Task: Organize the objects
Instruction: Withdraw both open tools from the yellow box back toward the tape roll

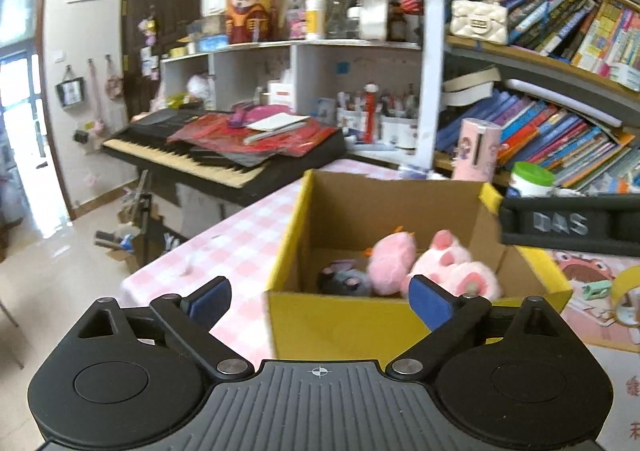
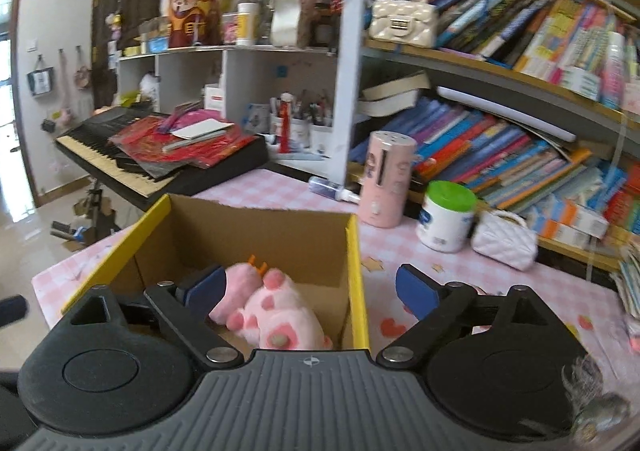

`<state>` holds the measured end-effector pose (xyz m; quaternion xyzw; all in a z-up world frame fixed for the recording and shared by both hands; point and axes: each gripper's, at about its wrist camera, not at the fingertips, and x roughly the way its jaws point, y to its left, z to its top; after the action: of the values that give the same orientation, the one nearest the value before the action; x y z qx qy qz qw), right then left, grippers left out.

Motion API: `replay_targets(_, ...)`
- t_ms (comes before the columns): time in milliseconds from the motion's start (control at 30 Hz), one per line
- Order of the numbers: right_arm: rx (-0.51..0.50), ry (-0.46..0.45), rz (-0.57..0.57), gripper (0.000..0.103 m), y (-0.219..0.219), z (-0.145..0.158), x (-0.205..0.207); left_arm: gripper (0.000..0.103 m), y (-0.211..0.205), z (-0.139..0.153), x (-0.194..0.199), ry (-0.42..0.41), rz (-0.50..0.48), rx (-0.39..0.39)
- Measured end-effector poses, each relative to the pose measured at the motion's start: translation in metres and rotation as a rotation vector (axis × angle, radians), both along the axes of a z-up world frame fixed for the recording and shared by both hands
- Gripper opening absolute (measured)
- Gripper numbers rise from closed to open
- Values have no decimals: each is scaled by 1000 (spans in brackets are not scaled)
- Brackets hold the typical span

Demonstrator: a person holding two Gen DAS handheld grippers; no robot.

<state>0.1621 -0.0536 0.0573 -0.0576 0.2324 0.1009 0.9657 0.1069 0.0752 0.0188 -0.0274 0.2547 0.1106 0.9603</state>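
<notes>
Both my jaws are released and empty; 3 plush toys point(image 1: 400, 267) lie in the box point(image 1: 344, 319) at frame center, gathered for tidiness.

Daylight floods through a doorway point(image 1: 20, 99) at far left onto a glossy pale tiled floor point(image 1: 48, 283). A dark wooden door point(image 1: 160, 11) stands beyond a black electronic keyboard point(image 1: 208, 155). Crowded wooden bookshelves point(image 2: 520, 99) fill the right.
</notes>
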Motion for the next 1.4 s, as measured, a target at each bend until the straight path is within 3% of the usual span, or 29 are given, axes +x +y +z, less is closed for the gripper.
replay_targets(167, -27, 6, -52, 96, 4, -12, -31, 99, 11, -7, -18, 43, 65, 30)
replay_targets(367, -63, 57, -50, 99, 17, -26, -62, 99, 17, -12, -44, 73, 64, 40)
replay_targets(833, -72, 101, -107, 100, 19, -42, -130, 100, 19, -24, -98, 133, -13, 63)
replay_targets(1400, -66, 140, -199, 101, 2, -54, -178, 100, 0, -32, -126, 165, -145, 77)
